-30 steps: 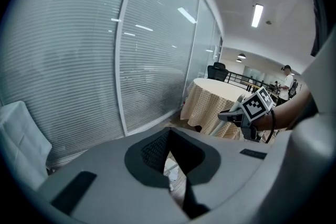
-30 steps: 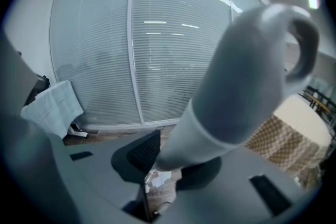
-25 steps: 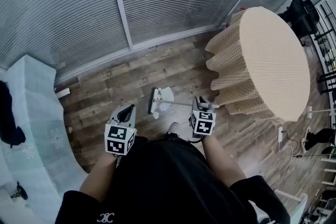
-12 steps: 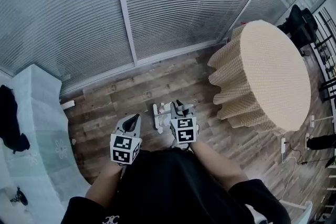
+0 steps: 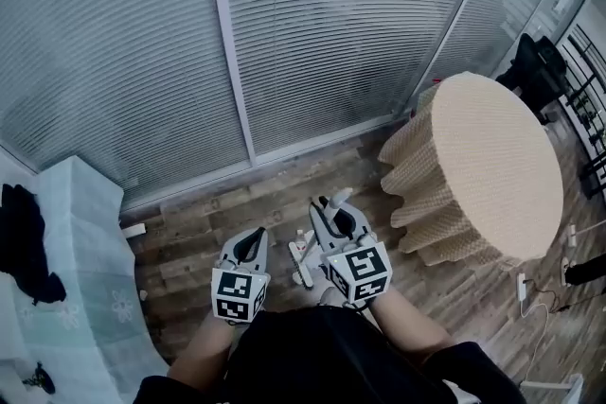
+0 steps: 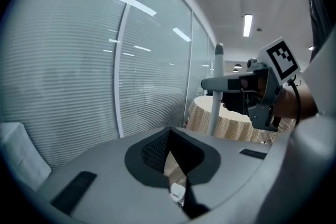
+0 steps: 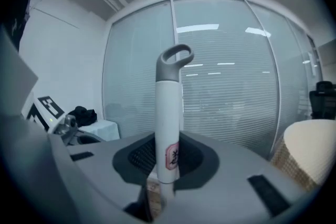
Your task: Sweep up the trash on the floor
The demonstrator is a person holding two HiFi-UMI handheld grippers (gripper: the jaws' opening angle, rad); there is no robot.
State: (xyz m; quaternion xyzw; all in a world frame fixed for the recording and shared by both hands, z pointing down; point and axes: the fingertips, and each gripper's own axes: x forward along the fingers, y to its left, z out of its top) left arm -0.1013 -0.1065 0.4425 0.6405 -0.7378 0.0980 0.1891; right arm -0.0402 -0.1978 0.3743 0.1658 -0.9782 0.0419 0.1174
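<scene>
Your right gripper [image 5: 333,213] clamps the white handle [image 7: 168,123], likely the broom's, upright between its jaws. Your left gripper [image 5: 252,243] has its jaws together and holds nothing. Sweeping hasn't begun. White bits [image 5: 300,246] lie on the floor [image 5: 237,203] below and between both jaws, so bring the head down there.

Red-bordered sticker [image 7: 172,157] on the white broom handle [image 7: 168,102]: one dark character, too blurred to read. Nothing else legible in any view.

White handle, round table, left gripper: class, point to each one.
white handle [image 7: 167,113], right gripper view, on its shaft.
round table [image 5: 492,156], head view, on its top.
left gripper [image 5: 252,237], head view, between its fingertips.
</scene>
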